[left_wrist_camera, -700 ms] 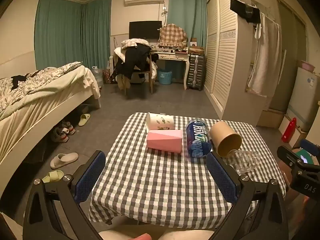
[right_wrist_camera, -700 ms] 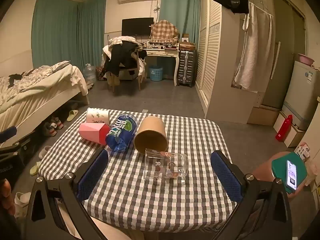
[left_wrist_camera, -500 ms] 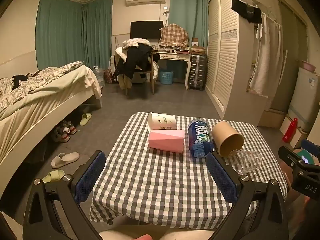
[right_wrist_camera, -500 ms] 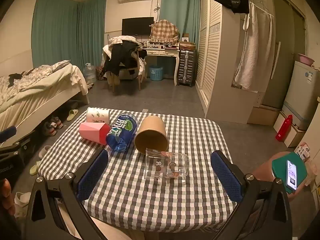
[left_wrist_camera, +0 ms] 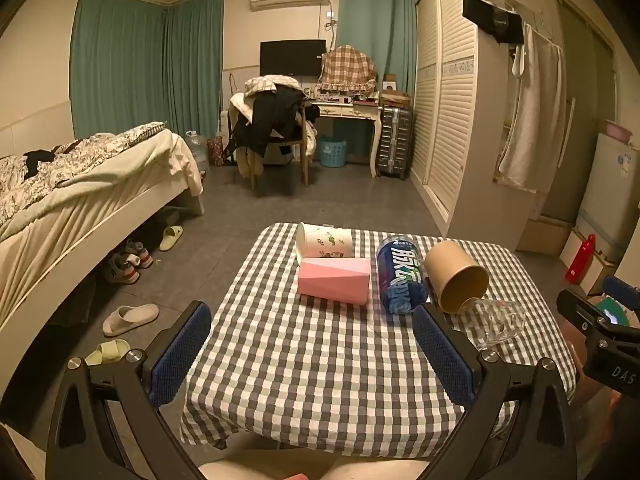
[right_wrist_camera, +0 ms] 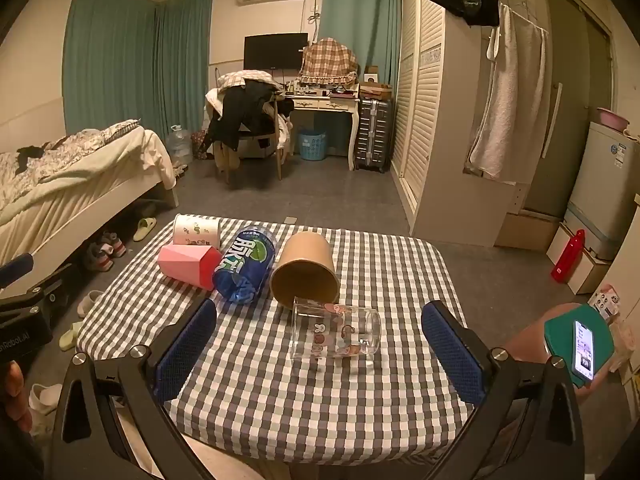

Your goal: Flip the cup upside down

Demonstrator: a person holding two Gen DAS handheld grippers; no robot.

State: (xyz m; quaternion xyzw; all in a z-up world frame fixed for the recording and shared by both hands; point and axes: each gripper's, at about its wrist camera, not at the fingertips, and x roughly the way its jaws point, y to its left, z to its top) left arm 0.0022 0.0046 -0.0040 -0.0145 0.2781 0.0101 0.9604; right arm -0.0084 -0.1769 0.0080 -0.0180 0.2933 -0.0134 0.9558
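Blue-padded tongs both spread wide, gripping nothing, above near table edge.
Right gripper (right_wrist_camera: 318, 342) frames clear glass cup (right_wrist_camera: 335, 334) lying sideways on checked tablecloth (right_wrist_camera: 304, 400); left gripper (left_wrist_camera: 312, 350) faces bare cloth. Beyond: brown paper cup (right_wrist_camera: 306, 269) touching glass rim, blue can (right_wrist_camera: 245, 266), pink box (right_wrist_camera: 188, 261), white printed cup (right_wrist_camera: 197, 231), all on their sides.

Over by the far wall, a chair (right_wrist_camera: 248, 128) buried under dark clothes sits at the white desk (right_wrist_camera: 326, 104), a blue basket (right_wrist_camera: 312, 146) tucked beneath. Left side, the unmade bed (left_wrist_camera: 80, 176), with slippers (left_wrist_camera: 130, 318) scattered on the floor. A grey suitcase (right_wrist_camera: 374, 134) stands against the wardrobe (right_wrist_camera: 436, 120).
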